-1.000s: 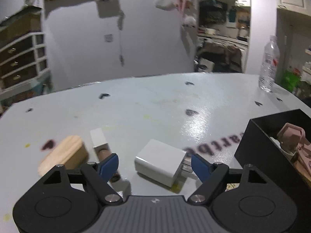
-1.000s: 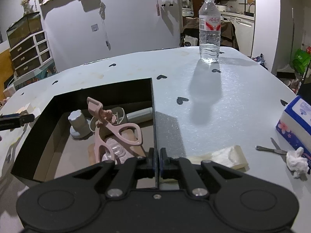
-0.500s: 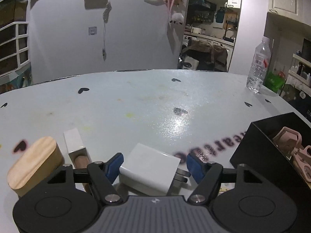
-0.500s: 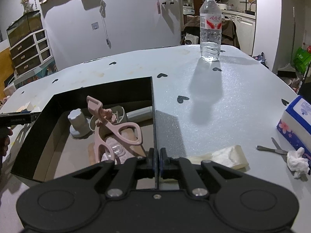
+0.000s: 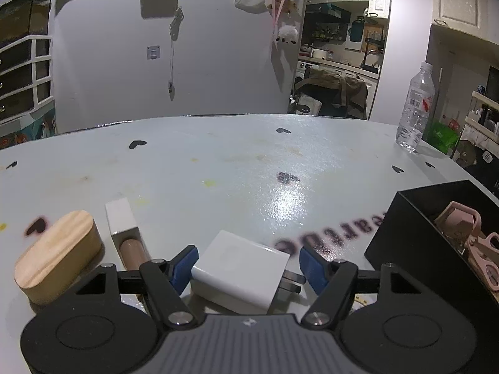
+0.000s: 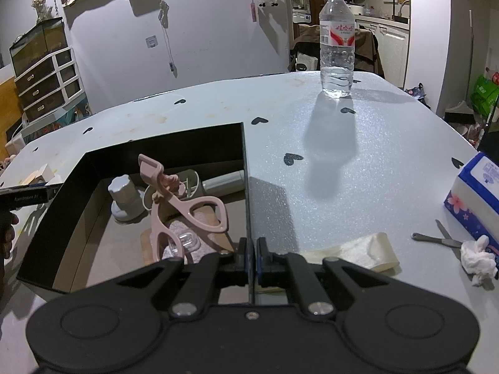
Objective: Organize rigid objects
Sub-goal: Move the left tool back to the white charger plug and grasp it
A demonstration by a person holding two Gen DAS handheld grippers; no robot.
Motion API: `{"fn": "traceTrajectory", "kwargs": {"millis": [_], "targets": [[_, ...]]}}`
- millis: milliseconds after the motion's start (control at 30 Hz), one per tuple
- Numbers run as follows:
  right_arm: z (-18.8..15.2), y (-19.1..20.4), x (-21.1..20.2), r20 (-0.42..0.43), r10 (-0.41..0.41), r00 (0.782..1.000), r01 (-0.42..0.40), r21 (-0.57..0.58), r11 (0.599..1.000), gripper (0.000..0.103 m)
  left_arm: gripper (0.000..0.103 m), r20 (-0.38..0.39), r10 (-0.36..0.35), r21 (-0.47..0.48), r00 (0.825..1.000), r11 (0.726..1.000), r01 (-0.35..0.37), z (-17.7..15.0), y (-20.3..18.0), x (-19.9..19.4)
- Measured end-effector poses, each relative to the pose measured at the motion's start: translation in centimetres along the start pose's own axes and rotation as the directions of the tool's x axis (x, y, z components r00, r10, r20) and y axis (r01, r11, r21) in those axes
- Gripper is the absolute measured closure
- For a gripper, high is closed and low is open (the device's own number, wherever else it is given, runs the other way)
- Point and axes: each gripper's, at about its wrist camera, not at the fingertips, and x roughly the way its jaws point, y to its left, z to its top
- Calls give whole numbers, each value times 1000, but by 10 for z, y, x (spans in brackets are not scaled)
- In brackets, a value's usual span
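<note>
A white charger plug (image 5: 240, 274) lies between the blue pads of my left gripper (image 5: 248, 266). The left pad rests against its body and the right pad meets its metal prongs (image 5: 293, 280), so the jaws are shut on it just above the pale table (image 5: 234, 171). To its right stands an open black box (image 5: 405, 243). My right gripper (image 6: 251, 258) is shut on the thin right wall of the black box (image 6: 174, 146). Inside lie a pink eyelash curler (image 6: 187, 205), a grey cap (image 6: 124, 196) and several small items.
A wooden oval block (image 5: 57, 255) and a small white case with a brown tube (image 5: 124, 233) lie left of the charger. A water bottle (image 6: 336, 46) stands far back. A tissue pack (image 6: 477, 193), a metal file (image 6: 436, 240), a crumpled tissue (image 6: 478, 258) and a cream roll (image 6: 358, 249) lie right of the box.
My left gripper has come forward over the charger and its jaws have narrowed onto it; the charger now sits deeper between the pads. The right gripper and the box have not moved.
</note>
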Motion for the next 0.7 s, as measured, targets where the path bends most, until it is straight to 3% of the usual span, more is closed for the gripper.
{"fn": "traceTrajectory", "kwargs": {"millis": [100,167,233,367,567,700], "targets": [[0,0,0,0,0,1000,0,1,1000,98,30,-1,-10,-25,1000,1000,9,-1,3,0],[0,-1,1,1,1,1000,-1,2,1000,98,18,-9,-11,-23,1000,1000,11,-1,2,0],[0,-1,1,1,1,1000,-1,3,1000,98,13,-23,-19,-13,1000,1000,19,-1,-2,0],[0,-1,1,1,1,1000,-1,4,1000,98,29,-19,22,2,1000,1000,-22,-2,-5,0],[0,-1,1,1,1,1000,-1,4,1000,97,30,-18,26,-35,1000,999,-26,1,-2,-3],[0,-1,1,1,0,1000,0,4,1000,97,30,38,14,-77,999,997,-11,13,-1,-20]]}}
